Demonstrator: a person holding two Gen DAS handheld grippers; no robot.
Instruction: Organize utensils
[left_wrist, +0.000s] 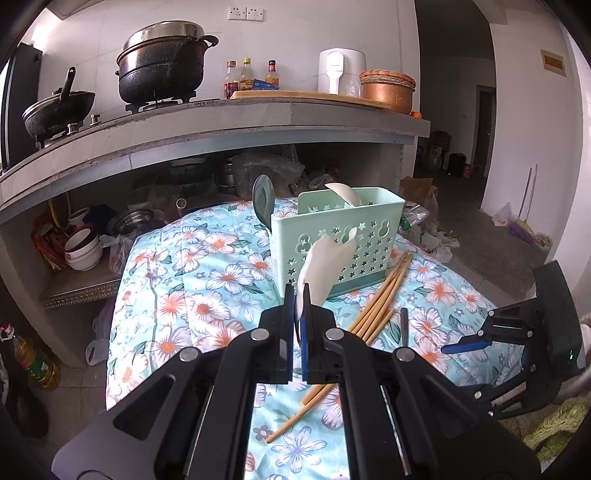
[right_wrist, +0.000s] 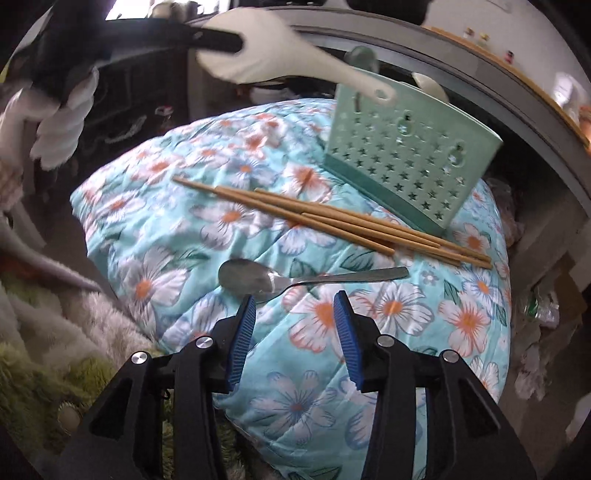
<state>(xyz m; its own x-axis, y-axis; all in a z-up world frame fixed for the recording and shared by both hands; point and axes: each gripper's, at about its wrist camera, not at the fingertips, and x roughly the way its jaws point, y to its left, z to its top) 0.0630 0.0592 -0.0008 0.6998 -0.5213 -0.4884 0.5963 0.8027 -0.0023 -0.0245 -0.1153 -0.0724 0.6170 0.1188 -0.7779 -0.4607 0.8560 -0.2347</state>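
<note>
My left gripper (left_wrist: 298, 295) is shut on the bowl of a white rice paddle (left_wrist: 325, 262), held in the air with its handle pointing at the mint-green utensil holder (left_wrist: 354, 251). The paddle (right_wrist: 266, 62) also shows in the right wrist view, its handle end at the holder's (right_wrist: 406, 162) top rim. A grey-green spoon (left_wrist: 263, 199) and a white spoon (left_wrist: 347, 194) stand in the holder. Several wooden chopsticks (right_wrist: 332, 221) lie on the floral quilt in front of it. A metal spoon (right_wrist: 280, 278) lies just beyond my open, empty right gripper (right_wrist: 295, 302).
The floral quilt (right_wrist: 184, 229) covers a rounded surface that drops off at its edges. Behind it is a concrete counter (left_wrist: 221, 122) with pots (left_wrist: 162, 70), bottles and stacked bowls (left_wrist: 83, 251) underneath. A fluffy green-white blanket (right_wrist: 55, 350) lies at the left.
</note>
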